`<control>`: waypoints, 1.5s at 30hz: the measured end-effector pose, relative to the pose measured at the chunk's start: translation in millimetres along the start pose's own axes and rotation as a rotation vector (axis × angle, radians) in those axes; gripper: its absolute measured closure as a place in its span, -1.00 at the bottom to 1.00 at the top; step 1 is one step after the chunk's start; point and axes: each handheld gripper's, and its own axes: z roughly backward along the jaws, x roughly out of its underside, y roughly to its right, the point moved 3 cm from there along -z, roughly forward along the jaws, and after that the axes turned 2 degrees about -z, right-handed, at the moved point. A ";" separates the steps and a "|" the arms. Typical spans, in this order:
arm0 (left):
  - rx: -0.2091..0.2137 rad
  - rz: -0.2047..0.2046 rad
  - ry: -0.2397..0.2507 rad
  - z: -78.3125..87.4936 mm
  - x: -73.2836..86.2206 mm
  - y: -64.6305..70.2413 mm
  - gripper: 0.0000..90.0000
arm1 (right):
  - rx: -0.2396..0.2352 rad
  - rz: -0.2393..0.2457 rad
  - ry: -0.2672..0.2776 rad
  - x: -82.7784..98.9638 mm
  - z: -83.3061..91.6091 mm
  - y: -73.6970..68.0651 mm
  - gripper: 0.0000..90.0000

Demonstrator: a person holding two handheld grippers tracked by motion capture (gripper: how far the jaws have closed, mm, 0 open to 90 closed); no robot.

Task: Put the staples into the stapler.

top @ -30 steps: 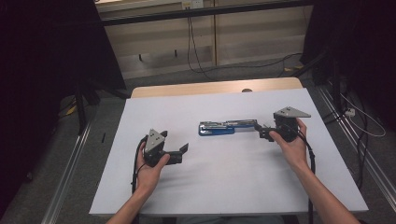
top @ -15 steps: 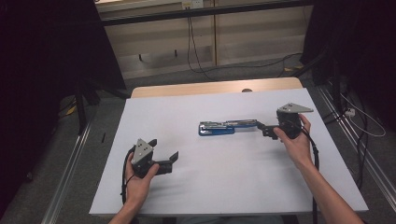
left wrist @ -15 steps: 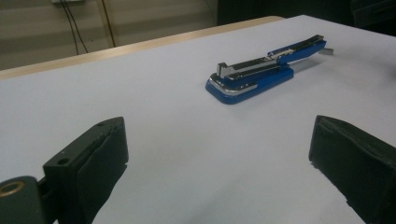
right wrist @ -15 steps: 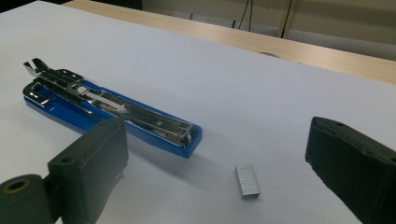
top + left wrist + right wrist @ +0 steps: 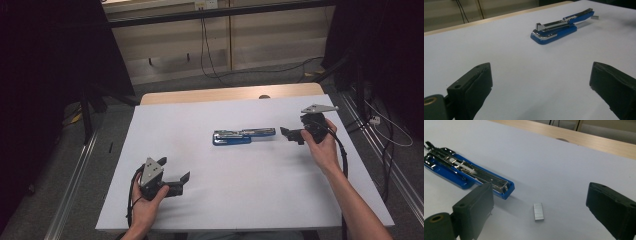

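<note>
With our right gripper (image 5: 540,202) spread wide and empty over the staple strip (image 5: 538,211) just off the opened stapler (image 5: 243,136) mid-table (image 5: 165,125), left gripper (image 5: 175,181) open near the front edge, we judge pickup comes next: lower, pinch.

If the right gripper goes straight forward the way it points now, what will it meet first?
Probably the small strip of staples, lying on the white table between the open jaws of the right gripper. The opened blue stapler lies beyond and to the side; the near jaw may graze its end, though depth is unclear.
</note>
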 end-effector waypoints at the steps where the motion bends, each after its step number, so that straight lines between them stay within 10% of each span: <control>1: 0.000 -0.004 0.005 0.9 -1.3 1.3 -0.90 | -0.009 0.007 -0.013 -0.4 -2.3 0.9 -0.85; 29: 0.003 0.030 0.016 -5.5 -4.2 -8.3 -0.90 | -0.021 0.000 -0.180 -12.8 -24.4 21.0 -0.67; 45: 0.015 0.021 0.007 -6.8 -4.2 -8.1 -0.90 | -0.031 0.080 -0.334 -15.0 -41.9 23.1 -0.37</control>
